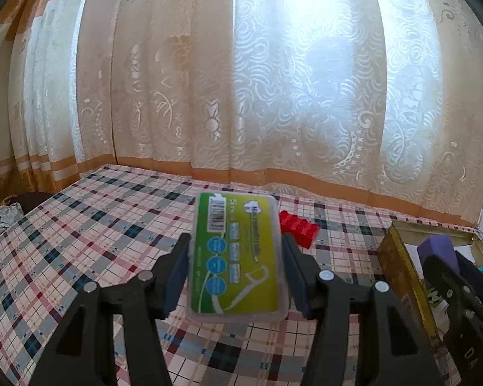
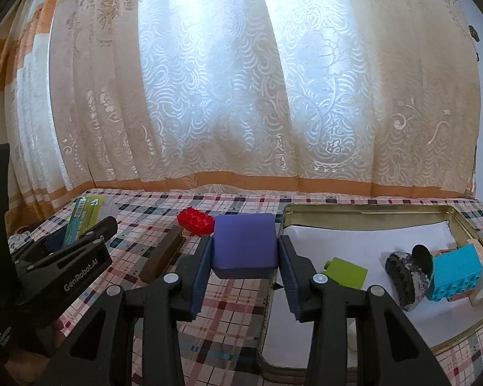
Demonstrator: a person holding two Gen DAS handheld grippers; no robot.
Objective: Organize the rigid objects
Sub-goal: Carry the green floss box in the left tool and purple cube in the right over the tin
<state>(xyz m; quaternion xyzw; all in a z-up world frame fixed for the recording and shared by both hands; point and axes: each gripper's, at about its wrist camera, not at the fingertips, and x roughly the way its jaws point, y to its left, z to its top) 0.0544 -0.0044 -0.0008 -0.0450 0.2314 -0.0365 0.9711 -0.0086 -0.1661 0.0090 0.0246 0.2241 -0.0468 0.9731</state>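
Between the left claw's pads sat a pinched green floss-pick box, raised over the plaid bench. Beside it, the right claw gripped a purple block at the edge of a gold tin holding green, blue and speckled pieces. Beyond lay a red brick.

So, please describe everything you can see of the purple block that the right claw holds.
The solid purple rounded block is squarish, matte and smooth, like plastic or foam, with soft corners and no marks. The right claw is shut on it: one dark blue pad presses each side. It is held level above the checked tablecloth, just left of the open gold metal tin's rim, not yet inside. The red studded toy brick lies behind it; whether they touch, I cannot tell.
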